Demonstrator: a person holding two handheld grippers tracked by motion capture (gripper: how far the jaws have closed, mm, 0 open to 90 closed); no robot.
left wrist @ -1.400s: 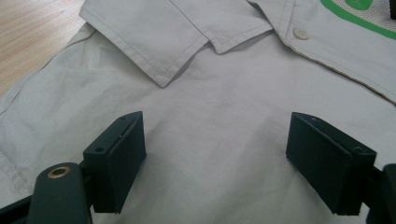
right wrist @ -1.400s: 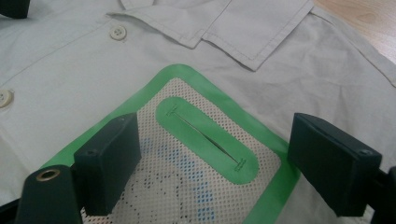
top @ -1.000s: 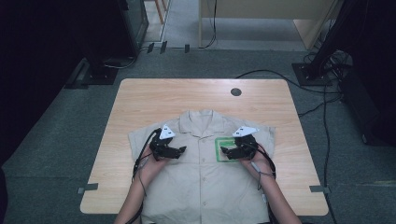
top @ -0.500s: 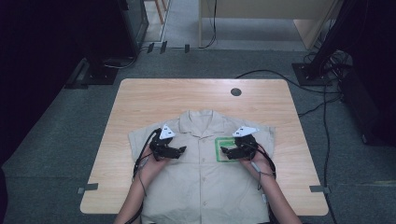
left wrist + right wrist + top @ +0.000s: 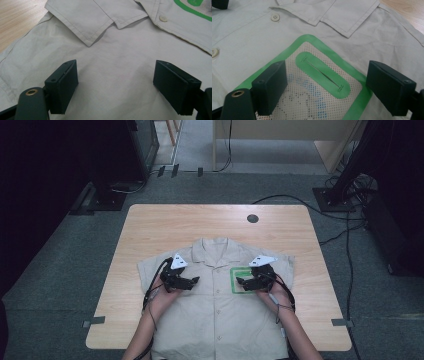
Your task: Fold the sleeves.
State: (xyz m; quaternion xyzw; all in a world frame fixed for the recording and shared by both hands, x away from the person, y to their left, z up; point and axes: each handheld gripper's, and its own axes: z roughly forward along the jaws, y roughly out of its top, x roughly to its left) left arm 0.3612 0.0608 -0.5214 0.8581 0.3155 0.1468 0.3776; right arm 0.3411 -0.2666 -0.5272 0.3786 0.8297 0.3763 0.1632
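1. A beige short-sleeved shirt (image 5: 215, 305) lies flat and buttoned on the wooden table (image 5: 150, 230), collar toward the far edge and hem at the near edge.
2. The left gripper (image 5: 192, 281) hovers over the shirt's chest panel on the person's left of the button placket, just below the collar (image 5: 100, 17). Its jaws stand wide apart and released, with bare cloth between them and nothing grasped.
3. The right gripper (image 5: 241, 282) hovers over the shirt's other chest panel, above the green-bordered pocket patch (image 5: 329, 75). Its jaws are likewise spread and released, one to each side of the patch's green slit (image 5: 323, 75), clamping nothing.
4. The patch sits just beside the placket, below the collar point, and its mesh centre carries a faint blue and dark print.
5. Two buttons (image 5: 275, 17) show along the placket near the patch.
6. Both grippers point inward toward the placket, well apart from each other.
7. A round dark hole (image 5: 252, 218) marks the table beyond the collar.
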